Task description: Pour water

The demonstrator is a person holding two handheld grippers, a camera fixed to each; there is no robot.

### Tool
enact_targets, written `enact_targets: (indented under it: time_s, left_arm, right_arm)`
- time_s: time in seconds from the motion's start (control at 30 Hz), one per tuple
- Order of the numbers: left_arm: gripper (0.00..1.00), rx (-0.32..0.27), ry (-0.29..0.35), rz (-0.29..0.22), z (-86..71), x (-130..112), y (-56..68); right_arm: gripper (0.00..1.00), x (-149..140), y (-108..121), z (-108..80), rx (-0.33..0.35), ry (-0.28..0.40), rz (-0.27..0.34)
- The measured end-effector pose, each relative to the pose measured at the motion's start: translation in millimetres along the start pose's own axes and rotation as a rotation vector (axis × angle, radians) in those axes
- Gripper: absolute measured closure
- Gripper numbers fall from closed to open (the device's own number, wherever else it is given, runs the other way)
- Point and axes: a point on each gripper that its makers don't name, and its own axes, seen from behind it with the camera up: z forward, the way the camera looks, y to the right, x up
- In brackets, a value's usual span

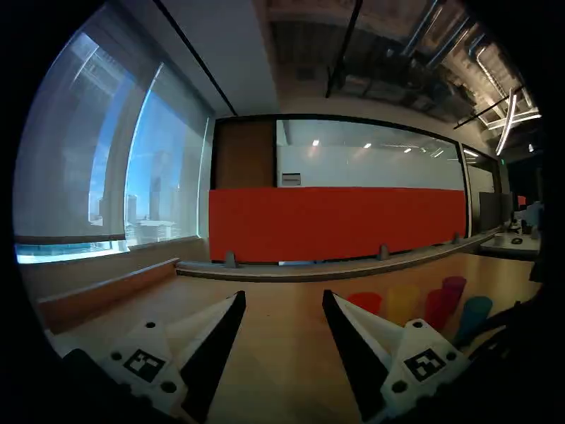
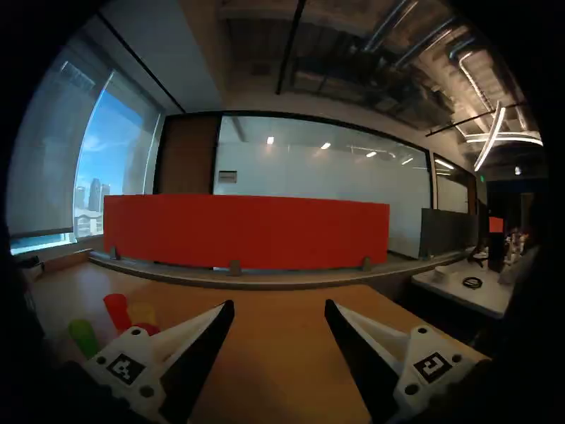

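Note:
Several coloured plastic cups stand on the wooden table. In the left gripper view an orange cup (image 1: 365, 302), a yellow cup (image 1: 402, 302), a magenta cup (image 1: 452, 290), a red cup (image 1: 434, 307) and a teal cup (image 1: 473, 318) cluster at the right, just beyond my right finger. My left gripper (image 1: 282, 300) is open with nothing between its fingers. In the right gripper view a red cup (image 2: 116, 311), a yellow cup (image 2: 143, 313) and a green cup (image 2: 83, 337) stand at the lower left, beside my left finger. My right gripper (image 2: 279, 311) is open and holds nothing.
A red divider panel (image 1: 339, 222) runs along the far edge of the table (image 1: 282, 353). Large windows (image 1: 106, 177) are on the left. A second desk (image 2: 466, 290) with small items stands at the right. Bare wood lies ahead of both grippers.

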Motion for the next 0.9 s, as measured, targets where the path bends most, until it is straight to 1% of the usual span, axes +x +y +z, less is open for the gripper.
enact_targets:
  time_s: [0.2, 0.4, 0.6, 0.9]
  left_arm:
    - [0.20, -0.004, -0.004, -0.007, -0.1, -13.3, 3.2]
    - [0.20, -0.001, -0.002, -0.022, -1.0, -20.2, 4.6]
    - [0.20, -0.003, -0.004, -0.020, -1.1, -23.8, 4.6]
    - [0.20, -0.014, -0.029, -0.016, -0.6, -34.1, 7.9]
  right_arm:
    - [0.01, 1.9, -4.0, -0.6, 0.007, 0.001, 0.005]
    - [0.01, 2.2, -2.1, -1.6, 0.002, 0.001, 0.007]
    - [0.01, 2.3, -0.3, -3.3, 0.000, 0.002, 0.009]
    - [0.01, 5.2, 2.7, -3.6, -0.007, 0.003, 0.011]
